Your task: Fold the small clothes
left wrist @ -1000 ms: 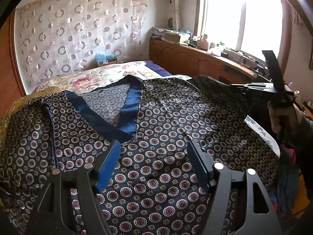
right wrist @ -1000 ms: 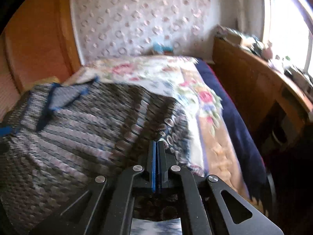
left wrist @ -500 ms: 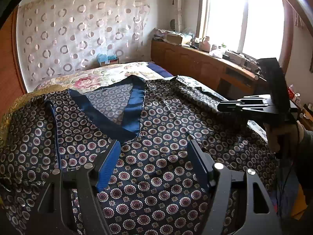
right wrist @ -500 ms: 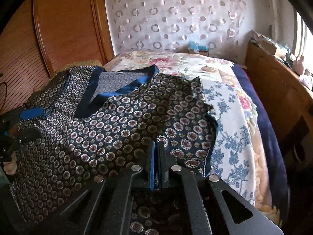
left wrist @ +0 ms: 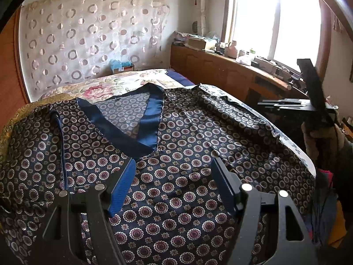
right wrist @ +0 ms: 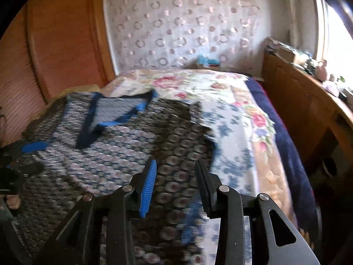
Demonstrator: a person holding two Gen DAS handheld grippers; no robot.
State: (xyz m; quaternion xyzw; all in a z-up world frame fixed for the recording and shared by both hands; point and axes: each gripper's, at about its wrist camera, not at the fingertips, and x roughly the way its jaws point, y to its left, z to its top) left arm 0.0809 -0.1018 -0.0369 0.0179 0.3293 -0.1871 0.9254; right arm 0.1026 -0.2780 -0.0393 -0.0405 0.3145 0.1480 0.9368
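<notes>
Now my right fingers (right wrist: 175,176) have just been opening; a second ago they were pinched shut on the hem, and the cloth lies loose beneath them, no longer gripped. One patterned garment (left wrist: 176,159) lies spread flat on the bed (right wrist: 242,101), its blue V-collar (left wrist: 141,121) ahead of my left fingers (left wrist: 172,176). Those hover spread apart above the cloth, holding nothing, unmoved. Two grippers, one garment.
</notes>
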